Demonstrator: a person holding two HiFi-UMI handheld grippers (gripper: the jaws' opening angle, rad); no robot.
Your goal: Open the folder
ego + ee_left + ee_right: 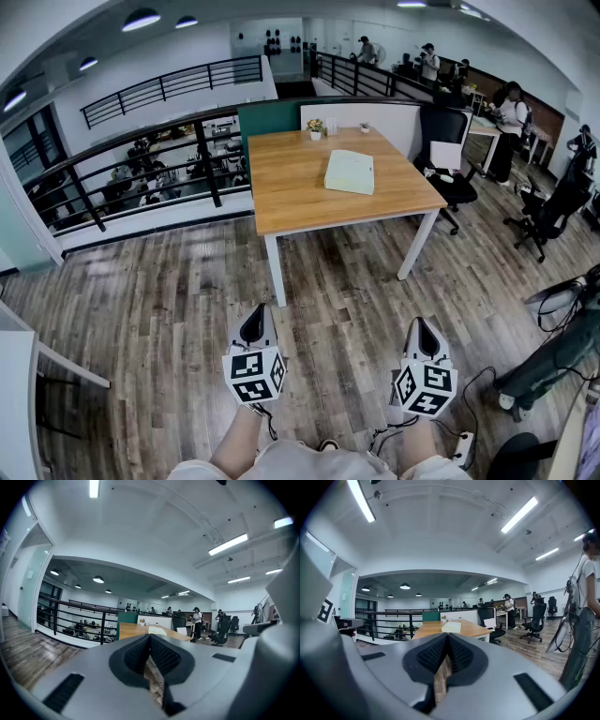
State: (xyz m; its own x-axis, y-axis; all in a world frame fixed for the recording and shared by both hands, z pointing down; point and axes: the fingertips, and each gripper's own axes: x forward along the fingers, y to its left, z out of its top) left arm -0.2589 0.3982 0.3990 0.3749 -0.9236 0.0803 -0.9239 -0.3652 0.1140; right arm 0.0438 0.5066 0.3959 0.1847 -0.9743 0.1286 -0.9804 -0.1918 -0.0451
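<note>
A: Where is the folder [350,172]?

B: It lies flat and closed on the table [281,192], right of the middle and toward the far side. Nothing touches it. A small pot [316,128] stands at the far edge, well apart from it.

A: And the tools?

B: The left gripper [254,325] and right gripper [424,334] hang low and near, over the floor [169,300], well short of the table. Each has its jaws pressed together with nothing between them. Both gripper views show the pads meeting.

A: So the opening has not begun.

B: I judge not. The step in hand is the approach. Walk up to the near edge first, so neither arm has to stretch.

A: How would you take the cover?

B: Spread one tool's jaws only a little. The cover looks thin, and a narrow gap slid in at a free edge should catch the cover alone. I cannot tell from here which edge is the spine, so check that up close.

A: The other tool?

B: Rest it, closed, on the folder near the spine so nothing slides on the smooth wood. Then swing the cover slowly about the spine.

A: Any risk?

B: The chair [448,141] crowds the far right, so come from the near side.
</note>
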